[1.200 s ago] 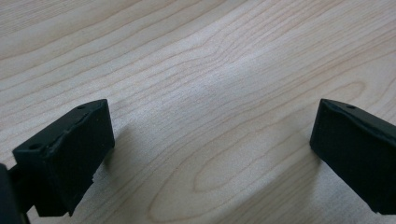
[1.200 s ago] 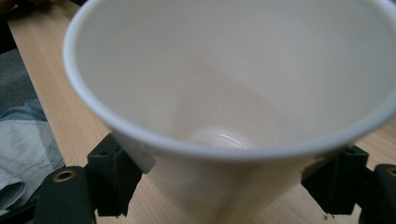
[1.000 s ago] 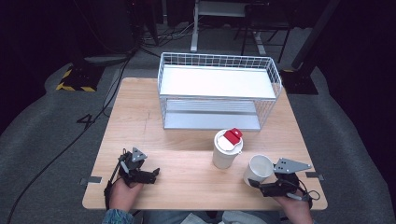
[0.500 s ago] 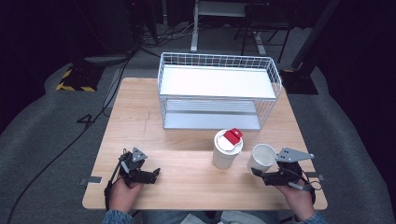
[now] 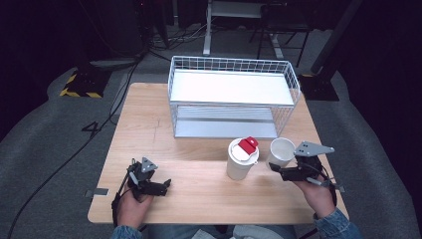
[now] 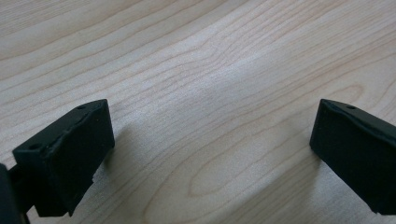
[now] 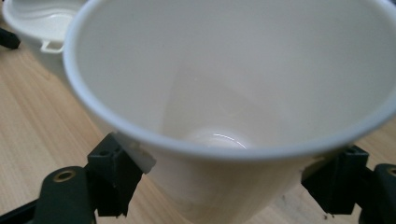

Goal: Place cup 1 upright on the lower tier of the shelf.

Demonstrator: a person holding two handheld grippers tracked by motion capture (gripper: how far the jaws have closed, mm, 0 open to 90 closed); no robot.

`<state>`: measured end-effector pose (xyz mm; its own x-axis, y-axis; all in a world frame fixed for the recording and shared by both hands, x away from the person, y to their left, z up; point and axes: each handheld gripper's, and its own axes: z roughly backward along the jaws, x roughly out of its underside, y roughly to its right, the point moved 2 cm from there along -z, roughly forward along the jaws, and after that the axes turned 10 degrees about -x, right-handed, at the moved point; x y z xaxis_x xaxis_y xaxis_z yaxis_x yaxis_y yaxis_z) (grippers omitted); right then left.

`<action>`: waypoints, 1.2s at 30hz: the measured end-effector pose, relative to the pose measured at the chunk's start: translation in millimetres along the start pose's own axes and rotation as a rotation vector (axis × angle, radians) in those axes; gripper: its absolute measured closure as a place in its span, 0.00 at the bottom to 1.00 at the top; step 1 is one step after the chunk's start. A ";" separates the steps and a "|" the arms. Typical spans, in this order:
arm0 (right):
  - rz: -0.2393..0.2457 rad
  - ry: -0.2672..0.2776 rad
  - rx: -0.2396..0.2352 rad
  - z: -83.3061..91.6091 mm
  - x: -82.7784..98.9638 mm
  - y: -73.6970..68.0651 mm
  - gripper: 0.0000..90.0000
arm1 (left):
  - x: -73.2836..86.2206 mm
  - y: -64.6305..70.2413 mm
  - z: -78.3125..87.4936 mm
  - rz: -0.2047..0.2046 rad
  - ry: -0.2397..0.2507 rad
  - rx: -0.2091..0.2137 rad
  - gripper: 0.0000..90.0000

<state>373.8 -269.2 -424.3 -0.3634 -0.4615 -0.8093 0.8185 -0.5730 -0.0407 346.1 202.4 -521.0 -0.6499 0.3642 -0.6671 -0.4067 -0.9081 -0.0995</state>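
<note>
Smooth white paper cup (image 5: 281, 151), open-topped, tapered, empty, was clamped at its lower wall by the right gripper (image 5: 276, 170), near right of the table (image 5: 199, 199); in the right gripper view the black blocky jaws pressed both sides of the cup (image 7: 233, 116), its rolled rim close to the camera. Just left of it stood a taller white lidded cup (image 5: 241, 159) with a red tab (image 5: 248, 145) on its plastic lid, the two cups near each other, apart. Left gripper (image 5: 161, 185) rested at the near left on the pale wood-grain tabletop, its matte black jaws wide apart with nothing between them, bare wood (image 6: 210, 116) below. White wire basket rack (image 5: 234, 97), rectangular, two-shelved, stood at the far middle.
</note>
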 end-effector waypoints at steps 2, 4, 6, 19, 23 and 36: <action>0.004 0.002 0.008 -1.5 -5.3 3.8 0.26 | -0.1 -0.1 -0.2 -0.001 0.000 0.001 0.00; 0.005 0.003 0.012 -3.7 -9.8 7.0 0.26 | -0.3 0.0 -0.2 -0.001 0.000 -0.001 0.00; -0.001 0.011 0.012 -7.1 -15.1 11.5 0.26 | -0.4 0.3 -0.4 0.002 -0.002 0.001 0.00; -0.025 0.016 0.057 -30.1 -32.6 33.6 0.26 | -0.8 0.1 -0.4 -0.001 -0.005 -0.002 0.00; -0.063 0.021 0.081 -42.1 -34.3 43.0 0.26 | -1.0 -0.1 -0.6 -0.001 -0.004 -0.001 0.00; -0.066 0.027 0.113 -68.1 -44.7 59.8 0.26 | -1.0 0.0 -0.6 -0.001 -0.004 -0.001 0.00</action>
<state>469.4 -236.7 -430.4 -0.4012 -0.4029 -0.8226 0.7375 -0.6747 -0.0292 347.2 201.9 -520.8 -0.6523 0.3656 -0.6639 -0.4063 -0.9082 -0.1008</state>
